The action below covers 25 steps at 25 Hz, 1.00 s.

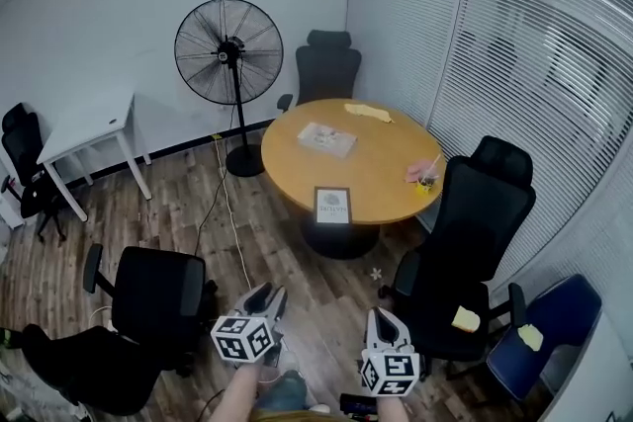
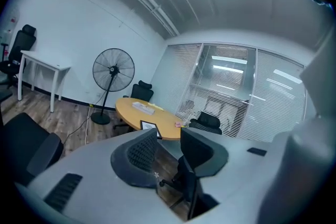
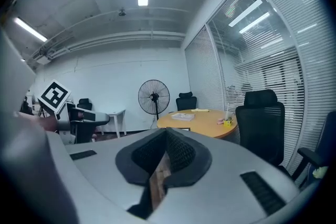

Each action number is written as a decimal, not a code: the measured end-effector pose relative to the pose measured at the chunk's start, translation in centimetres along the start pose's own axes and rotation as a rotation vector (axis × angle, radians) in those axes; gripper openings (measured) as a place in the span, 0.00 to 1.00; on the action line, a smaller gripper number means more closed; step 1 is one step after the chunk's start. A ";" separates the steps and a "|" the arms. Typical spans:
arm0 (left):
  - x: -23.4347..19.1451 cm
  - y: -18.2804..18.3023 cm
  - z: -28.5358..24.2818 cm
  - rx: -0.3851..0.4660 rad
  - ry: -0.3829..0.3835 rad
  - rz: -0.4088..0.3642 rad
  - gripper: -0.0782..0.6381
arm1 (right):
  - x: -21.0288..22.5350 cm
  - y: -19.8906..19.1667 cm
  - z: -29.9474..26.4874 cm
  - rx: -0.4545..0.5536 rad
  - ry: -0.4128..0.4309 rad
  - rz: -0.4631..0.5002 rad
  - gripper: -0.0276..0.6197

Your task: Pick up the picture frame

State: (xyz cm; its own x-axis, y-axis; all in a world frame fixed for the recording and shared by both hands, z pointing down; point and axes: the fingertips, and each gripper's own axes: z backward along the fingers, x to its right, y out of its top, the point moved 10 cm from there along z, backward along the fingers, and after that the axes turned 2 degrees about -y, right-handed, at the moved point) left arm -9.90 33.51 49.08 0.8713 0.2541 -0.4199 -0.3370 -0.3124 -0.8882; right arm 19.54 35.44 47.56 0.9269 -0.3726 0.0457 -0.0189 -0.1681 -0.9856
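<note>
The frame [image 1: 333, 206] looks light, stiff, maybe glass-fronted, so grip its rim; left gripper [image 1: 272, 296] gapes empty, right gripper [image 1: 386, 319] is clenched on nothing

Hidden, cropped and unreadable bits

The frame [image 1: 333, 206] at the counter's [image 1: 396, 158] near edge carries print too small to read. In the left gripper view the left claw [image 2: 169, 134] covers part of the frame. The pink and yellow clutter [image 1: 423, 175] at the counter's right edge is too small to identify. The person's arms [image 1: 235, 398], nearer than the counter, are cut off by the head view's bottom edge.
</note>
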 end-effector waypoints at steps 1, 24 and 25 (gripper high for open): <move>-0.2 0.0 -0.3 -0.001 0.001 0.001 0.33 | 0.2 0.0 -0.1 -0.002 -0.003 -0.001 0.06; -13.3 7.1 -31.1 -0.154 -0.133 0.077 0.32 | 7.4 1.4 -29.1 -0.134 -0.149 -0.016 0.06; -13.8 7.4 -32.4 -0.160 -0.146 0.081 0.32 | 7.5 1.4 -30.3 -0.139 -0.160 -0.017 0.06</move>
State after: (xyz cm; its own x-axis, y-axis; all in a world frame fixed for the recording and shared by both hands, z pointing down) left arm -12.92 -1.94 54.34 0.7792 0.3481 -0.5212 -0.3325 -0.4755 -0.8145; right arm 15.14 4.78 51.44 0.9749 -0.2212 0.0246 -0.0442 -0.3010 -0.9526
